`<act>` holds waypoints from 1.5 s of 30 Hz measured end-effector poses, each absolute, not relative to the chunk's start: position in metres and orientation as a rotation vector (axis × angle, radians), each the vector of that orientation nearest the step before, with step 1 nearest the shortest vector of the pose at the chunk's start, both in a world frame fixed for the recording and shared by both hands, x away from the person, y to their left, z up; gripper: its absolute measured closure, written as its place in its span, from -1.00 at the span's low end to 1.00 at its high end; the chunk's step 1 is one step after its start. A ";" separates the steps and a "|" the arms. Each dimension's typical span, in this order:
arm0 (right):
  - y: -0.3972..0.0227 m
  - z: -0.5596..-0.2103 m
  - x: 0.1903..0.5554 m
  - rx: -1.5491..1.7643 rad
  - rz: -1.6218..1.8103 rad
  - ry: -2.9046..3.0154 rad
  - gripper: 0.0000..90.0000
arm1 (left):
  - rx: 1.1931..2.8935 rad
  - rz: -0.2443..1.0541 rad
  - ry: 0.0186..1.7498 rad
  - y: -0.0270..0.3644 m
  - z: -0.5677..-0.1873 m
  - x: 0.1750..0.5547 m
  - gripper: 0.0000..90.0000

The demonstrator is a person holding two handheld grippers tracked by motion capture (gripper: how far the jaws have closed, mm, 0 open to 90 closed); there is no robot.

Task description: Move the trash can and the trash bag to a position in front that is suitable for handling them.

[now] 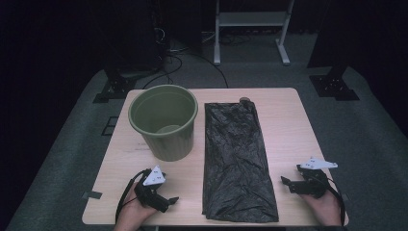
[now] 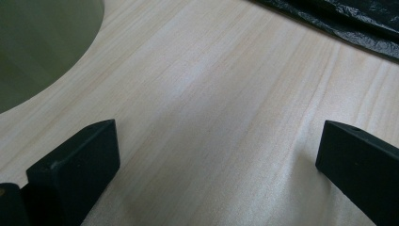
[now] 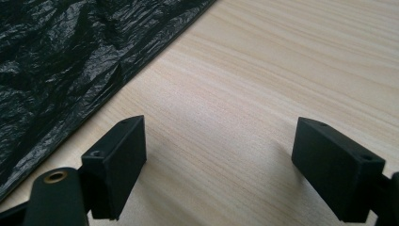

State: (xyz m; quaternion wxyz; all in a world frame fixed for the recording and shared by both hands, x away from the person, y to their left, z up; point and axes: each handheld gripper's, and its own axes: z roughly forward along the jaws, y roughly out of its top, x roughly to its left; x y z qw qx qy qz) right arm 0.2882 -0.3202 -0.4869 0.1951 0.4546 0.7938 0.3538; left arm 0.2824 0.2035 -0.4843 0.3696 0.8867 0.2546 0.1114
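A flat black plastic bag lies lengthwise down the middle of the wooden table. An olive-green bucket stands upright to its left. My left gripper rests near the front left edge, open, its jaws wide over bare wood, with the bucket wall at upper left and the bag's edge at upper right. On the right side of the bag my right gripper stands open and empty; the bag shows to the left of its jaws.
A small dark round thing peeks out at the bag's far end. Beyond the table are a white stand, cables and black frame feet on grey carpet.
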 end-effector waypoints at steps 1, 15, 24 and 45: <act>-0.320 -0.487 0.288 1.272 0.991 2.225 -0.61 | 2.275 0.287 0.655 0.203 -0.484 0.283 -1.00; -0.320 -0.487 0.288 1.276 0.991 2.223 -0.61 | 2.254 0.304 0.675 0.206 -0.483 0.283 -0.86; -0.319 -0.487 0.289 1.281 0.989 2.219 -0.61 | 2.254 0.271 0.650 0.209 -0.471 0.280 -0.53; -0.319 -0.487 0.289 1.282 0.989 2.218 -0.61 | 2.132 0.373 0.789 0.238 -0.410 0.284 -0.39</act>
